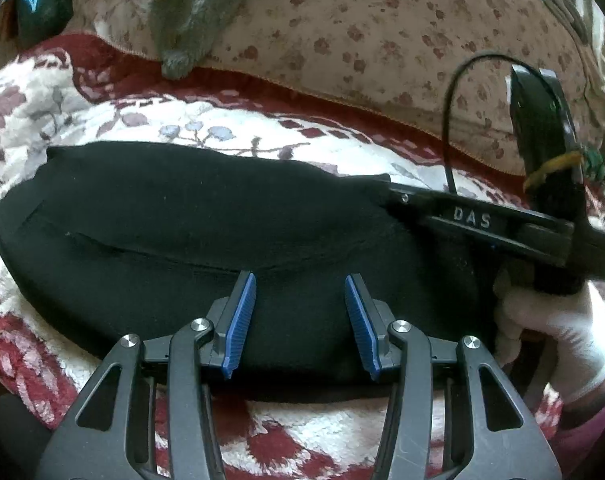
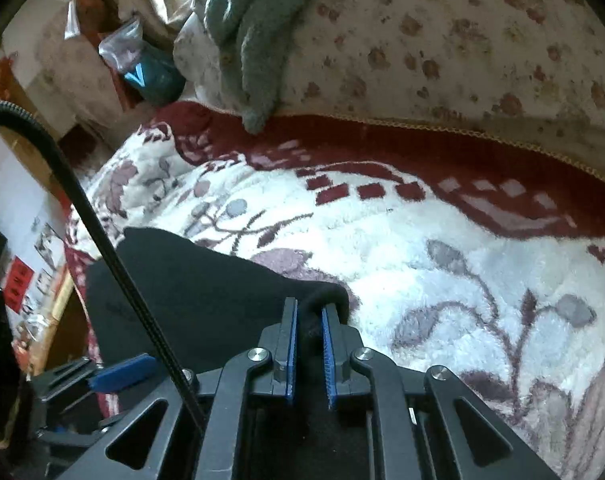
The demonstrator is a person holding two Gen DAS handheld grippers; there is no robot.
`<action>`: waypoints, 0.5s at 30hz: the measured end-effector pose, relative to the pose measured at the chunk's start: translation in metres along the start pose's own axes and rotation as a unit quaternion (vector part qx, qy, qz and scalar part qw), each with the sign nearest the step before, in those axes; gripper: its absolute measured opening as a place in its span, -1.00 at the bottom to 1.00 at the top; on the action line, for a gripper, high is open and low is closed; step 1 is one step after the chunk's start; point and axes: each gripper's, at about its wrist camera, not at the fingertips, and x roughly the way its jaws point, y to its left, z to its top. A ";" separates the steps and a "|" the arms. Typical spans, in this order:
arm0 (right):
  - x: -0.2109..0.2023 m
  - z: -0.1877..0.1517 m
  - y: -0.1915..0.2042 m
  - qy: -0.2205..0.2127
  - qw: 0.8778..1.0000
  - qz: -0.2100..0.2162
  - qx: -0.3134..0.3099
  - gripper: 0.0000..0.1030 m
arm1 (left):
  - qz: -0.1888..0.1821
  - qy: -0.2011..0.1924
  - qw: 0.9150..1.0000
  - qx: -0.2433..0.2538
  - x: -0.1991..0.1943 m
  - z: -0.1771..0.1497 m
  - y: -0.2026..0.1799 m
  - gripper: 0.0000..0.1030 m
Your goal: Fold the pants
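The black pants lie folded in a wide band across a red and white floral blanket. My left gripper is open over the near edge of the pants, blue pads apart, holding nothing. My right gripper is shut on the right end of the pants, a bunched fold of black cloth pinched between its blue pads. In the left wrist view the right gripper's body reaches into the right end of the pants, held by a white-gloved hand.
A beige flowered cushion with a grey cloth draped on it lies behind the blanket. A black cable crosses the left of the right wrist view. Shelves and clutter stand at far left.
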 end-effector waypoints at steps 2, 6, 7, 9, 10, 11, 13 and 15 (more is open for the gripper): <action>0.000 0.001 -0.001 0.003 1.000 -0.003 0.002 -0.80 | 0.003 -0.002 1.000 0.003 0.000 -0.001 -0.001 -0.10; -0.011 -0.001 -0.002 -0.008 1.000 -0.004 0.019 -0.68 | 0.002 -0.003 1.000 -0.001 -0.001 -0.001 0.000 -0.10; -0.016 -0.002 -0.001 -0.011 1.000 -0.007 0.019 -0.67 | 0.004 -0.003 1.000 0.000 -0.001 -0.001 0.000 -0.10; -0.027 -0.005 0.002 -0.017 0.999 -0.013 0.026 -0.63 | 0.011 -0.002 1.000 0.005 -0.003 0.000 -0.002 -0.11; -0.034 -0.008 0.003 -0.023 0.999 -0.014 0.029 -0.60 | 0.013 -0.002 1.000 0.004 -0.004 0.000 -0.003 -0.11; -0.039 -0.011 0.003 -0.027 0.999 -0.016 0.030 -0.59 | 0.014 -0.003 1.000 0.003 -0.006 0.000 -0.003 -0.11; -0.056 -0.019 0.004 -0.042 0.998 -0.020 0.029 -0.54 | 0.010 -0.002 1.000 0.000 -0.009 0.000 -0.004 -0.10; -0.069 -0.026 0.004 -0.054 0.998 -0.023 0.027 -0.43 | 0.010 -0.002 1.000 0.000 -0.012 0.000 -0.006 -0.11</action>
